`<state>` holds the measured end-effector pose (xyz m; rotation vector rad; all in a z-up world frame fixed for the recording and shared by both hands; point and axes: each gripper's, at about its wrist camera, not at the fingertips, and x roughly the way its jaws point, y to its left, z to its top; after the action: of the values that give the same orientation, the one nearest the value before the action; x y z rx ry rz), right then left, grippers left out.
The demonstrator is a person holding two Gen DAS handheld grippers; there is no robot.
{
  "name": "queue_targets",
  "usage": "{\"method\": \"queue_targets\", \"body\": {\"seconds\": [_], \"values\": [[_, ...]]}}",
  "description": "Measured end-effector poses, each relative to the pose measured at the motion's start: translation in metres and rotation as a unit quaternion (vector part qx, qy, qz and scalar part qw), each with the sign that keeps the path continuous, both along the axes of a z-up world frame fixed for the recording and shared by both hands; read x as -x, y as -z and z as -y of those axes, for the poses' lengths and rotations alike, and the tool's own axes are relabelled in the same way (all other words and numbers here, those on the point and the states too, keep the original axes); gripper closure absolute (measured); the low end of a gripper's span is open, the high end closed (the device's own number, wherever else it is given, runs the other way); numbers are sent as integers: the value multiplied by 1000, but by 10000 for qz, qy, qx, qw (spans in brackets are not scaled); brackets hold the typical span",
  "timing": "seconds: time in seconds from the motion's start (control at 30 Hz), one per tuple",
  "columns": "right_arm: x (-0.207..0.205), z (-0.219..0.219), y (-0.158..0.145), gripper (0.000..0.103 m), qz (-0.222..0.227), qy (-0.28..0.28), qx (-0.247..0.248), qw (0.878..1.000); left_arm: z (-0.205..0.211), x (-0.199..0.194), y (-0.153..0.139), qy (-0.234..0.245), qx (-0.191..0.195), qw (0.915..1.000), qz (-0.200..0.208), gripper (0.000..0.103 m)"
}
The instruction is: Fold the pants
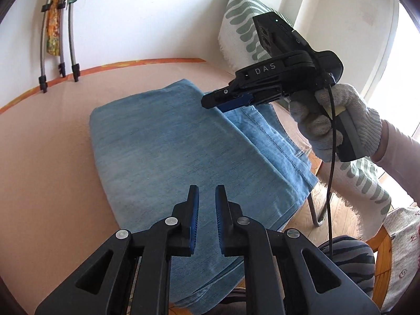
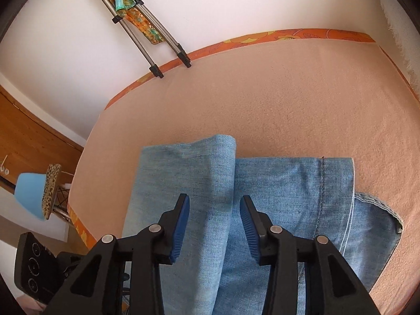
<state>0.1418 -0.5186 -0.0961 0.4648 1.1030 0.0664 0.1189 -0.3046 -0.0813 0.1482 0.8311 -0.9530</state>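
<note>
while the pants (image 2: 262,197) lie folded, both tools hover above.

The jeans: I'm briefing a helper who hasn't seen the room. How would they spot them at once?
Find the peach-covered table with an orange patterned border against the white wall. The jeans lie folded on its near side, reaching its edge. They are the only light-blue denim there, with stitched seams and a hem showing.

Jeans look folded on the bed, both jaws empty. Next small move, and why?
Probably lower the right gripper and close on the raised fold ridge of the jeans. Its jaws stand open astride that ridge, gripping nothing, and the layers beside it lie uneven.
</note>
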Motion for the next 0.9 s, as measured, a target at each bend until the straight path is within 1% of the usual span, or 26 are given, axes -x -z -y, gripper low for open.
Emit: {"method": "queue_targets", "body": {"seconds": [0.13,0.17,0.2,0.23,0.3,0.37,0.43,0.53,0.6,0.67,0.77,0.8,0.83,0.9], "values": [[15,-11,17,61,-158,-162,-112,9997,-13,-6,6,-275,5,9996,-114,92],[17,-15,20,65,-177,-184,-118,9996,-17,-8,7,-349,18,9993,-150,90],[18,-19,21,72,-173,-201,-140,9995,-21,-10,8,-412,25,9990,-177,90],[19,-23,22,77,-165,-206,-135,9996,-24,-12,10,-463,22,9988,-185,90],[20,-30,19,94,-93,-144,-52,9998,-25,-14,8,-527,11,9985,-165,90],[20,-30,12,99,-28,-52,-139,9999,-27,-15,3,-557,33,9984,-75,90],[21,-27,1,101,43,8,-176,9998,-28,-16,-2,-554,60,9984,35,90],[24,-25,-18,101,49,-37,57,10000,-26,-18,-10,-523,158,9984,146,90],[30,-14,-30,101,71,6,111,9999,-21,-18,-13,-460,203,9986,175,90],[40,2,-38,101,76,146,308,9994,-14,-18,-13,-369,229,9989,182,89],[57,37,-35,101,-71,530,340,9980,1,-16,-11,-188,213,9994,198,89],[63,47,-30,101,-126,646,274,9975,7,-15,-10,-113,200,9996,190,87],[67,55,-23,101,-181,700,215,9972,12,-14,-9,-48,174,9997,189,83],[70,61,-10,101,-287,764,243,9964,24,-10,-7,65,111,9997,201,82]]}}
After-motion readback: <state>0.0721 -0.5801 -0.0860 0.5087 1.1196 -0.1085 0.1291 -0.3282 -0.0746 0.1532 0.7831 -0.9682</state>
